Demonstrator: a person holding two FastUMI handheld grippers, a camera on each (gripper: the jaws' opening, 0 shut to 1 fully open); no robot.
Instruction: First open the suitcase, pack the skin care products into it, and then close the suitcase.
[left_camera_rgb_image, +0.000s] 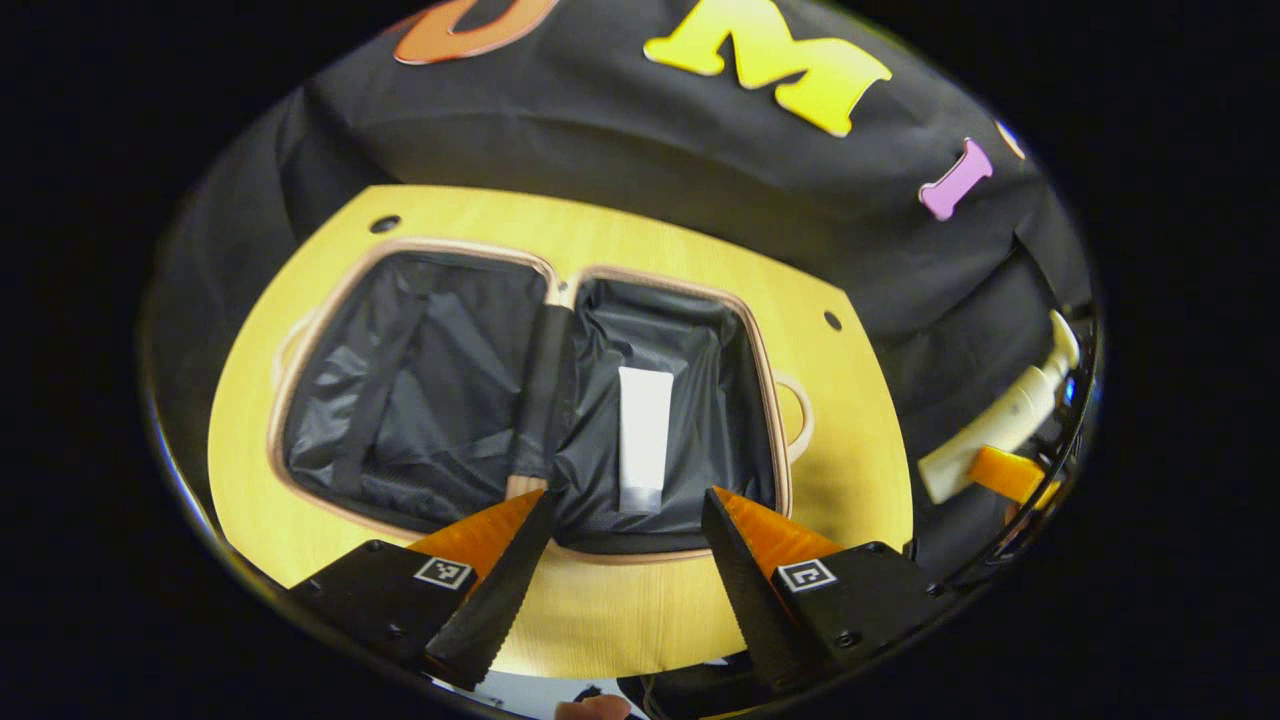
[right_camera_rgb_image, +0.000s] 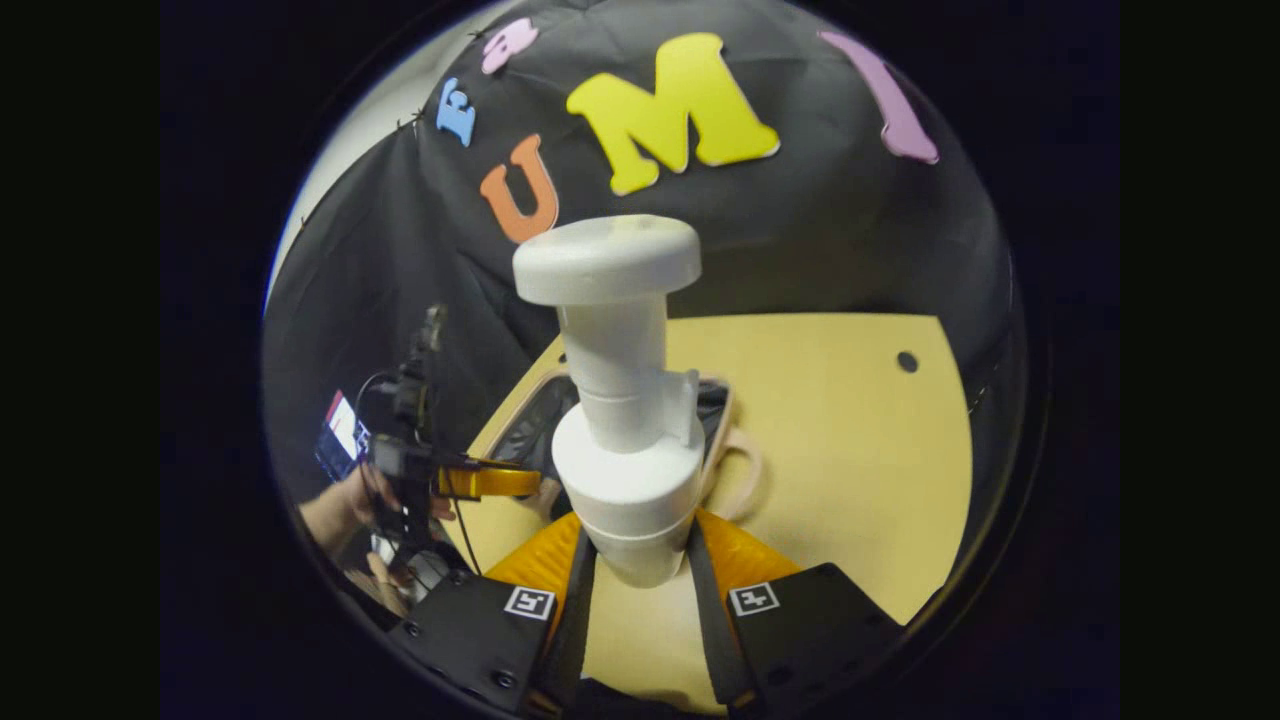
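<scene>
Currently, step: packing; suitcase (left_camera_rgb_image: 540, 400) lies open on the table (left_camera_rgb_image: 850, 420), white tube (left_camera_rgb_image: 643, 438) already in its right half.
Right hand-held gripper (right_camera_rgb_image: 640, 560): clamped on the white pump bottle (right_camera_rgb_image: 622, 440), held above the table beside the suitcase.
Left hand-held gripper (left_camera_rgb_image: 625, 520): spread wide, empty, over the suitcase's near edge.
Next: carry the bottle over the lining and let go.
Writing: none legible on either product.

No readable brand, word or number stands on the white tube (left_camera_rgb_image: 644, 436) or the pump bottle (right_camera_rgb_image: 625, 440); each gripper body carries only small square black-and-white coded markers (left_camera_rgb_image: 444, 572), at about 7 and 5 o'clock in both views
</scene>
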